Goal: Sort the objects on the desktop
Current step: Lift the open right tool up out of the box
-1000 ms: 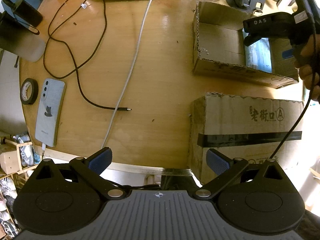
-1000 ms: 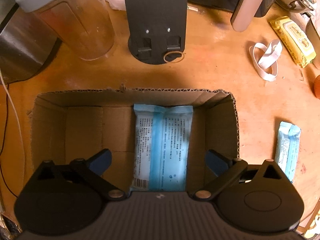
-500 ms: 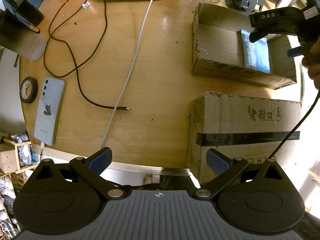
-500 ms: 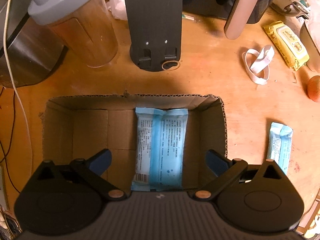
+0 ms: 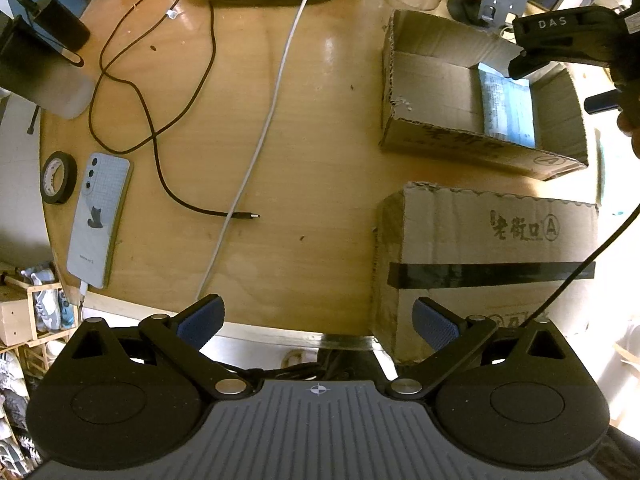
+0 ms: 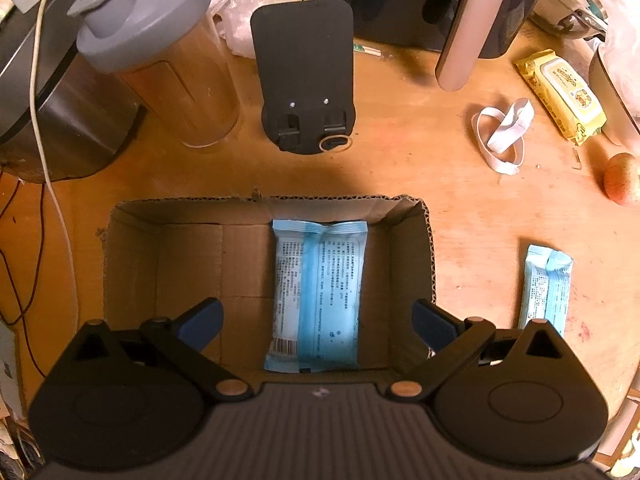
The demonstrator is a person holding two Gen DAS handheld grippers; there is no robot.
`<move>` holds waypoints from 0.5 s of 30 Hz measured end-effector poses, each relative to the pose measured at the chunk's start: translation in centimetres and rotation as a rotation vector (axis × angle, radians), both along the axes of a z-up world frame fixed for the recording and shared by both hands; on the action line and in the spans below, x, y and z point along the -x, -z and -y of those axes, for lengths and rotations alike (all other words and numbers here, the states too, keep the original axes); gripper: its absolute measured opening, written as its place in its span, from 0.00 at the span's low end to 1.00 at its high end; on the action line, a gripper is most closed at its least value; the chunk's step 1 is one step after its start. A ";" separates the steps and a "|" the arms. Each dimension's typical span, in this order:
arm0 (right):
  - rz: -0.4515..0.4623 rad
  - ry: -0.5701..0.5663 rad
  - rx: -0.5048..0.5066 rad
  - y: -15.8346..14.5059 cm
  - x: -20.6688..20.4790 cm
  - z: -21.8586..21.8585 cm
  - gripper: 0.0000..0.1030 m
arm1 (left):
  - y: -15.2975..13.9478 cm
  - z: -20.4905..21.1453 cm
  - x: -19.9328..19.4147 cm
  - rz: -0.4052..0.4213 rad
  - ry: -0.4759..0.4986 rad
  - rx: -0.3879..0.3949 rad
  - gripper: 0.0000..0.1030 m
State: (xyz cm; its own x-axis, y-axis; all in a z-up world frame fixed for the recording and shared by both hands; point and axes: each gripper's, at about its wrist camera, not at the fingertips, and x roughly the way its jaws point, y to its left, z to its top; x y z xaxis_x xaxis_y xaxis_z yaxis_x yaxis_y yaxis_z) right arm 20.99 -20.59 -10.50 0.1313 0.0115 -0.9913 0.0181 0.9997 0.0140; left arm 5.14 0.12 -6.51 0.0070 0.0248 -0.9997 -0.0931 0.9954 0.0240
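Hovering right gripper [image 6: 316, 320], fingers apart and empty, above open cardboard box [image 6: 132, 264] holding one blue packet [image 6: 318, 292]; second blue packet [image 6: 546, 284] lower right on desk [image 6: 400, 168]. Left gripper [image 5: 316, 320] also apart. Best approach: straddle its narrow width.

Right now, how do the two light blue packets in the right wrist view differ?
The wider blue packet lies inside the open cardboard box, between the open fingers of the right gripper; the narrower blue packet lies on the bare table, right of the box. The wider one shows a barcode; the narrower one shows none. Both share blue wrapping, printed text and a lengthwise seam.
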 end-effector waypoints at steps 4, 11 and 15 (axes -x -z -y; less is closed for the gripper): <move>-0.001 0.001 -0.001 -0.2 -0.1 0.1 1.00 | -0.1 0.2 0.0 0.002 0.002 -0.001 1.00; -0.029 0.012 -0.006 0.2 -0.3 0.4 1.00 | 0.0 0.4 0.0 -0.003 0.003 0.000 1.00; -0.050 0.011 -0.010 0.6 -0.6 0.4 1.00 | 0.0 0.5 -0.1 -0.006 0.003 -0.001 1.00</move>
State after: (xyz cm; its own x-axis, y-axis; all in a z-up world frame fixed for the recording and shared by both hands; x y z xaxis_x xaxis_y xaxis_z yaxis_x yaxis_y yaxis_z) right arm 21.62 -21.01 -11.08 0.0817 0.0202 -0.9965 0.0304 0.9993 0.0228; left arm 5.25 -0.40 -6.54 0.0010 0.0256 -0.9997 -0.0901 0.9956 0.0255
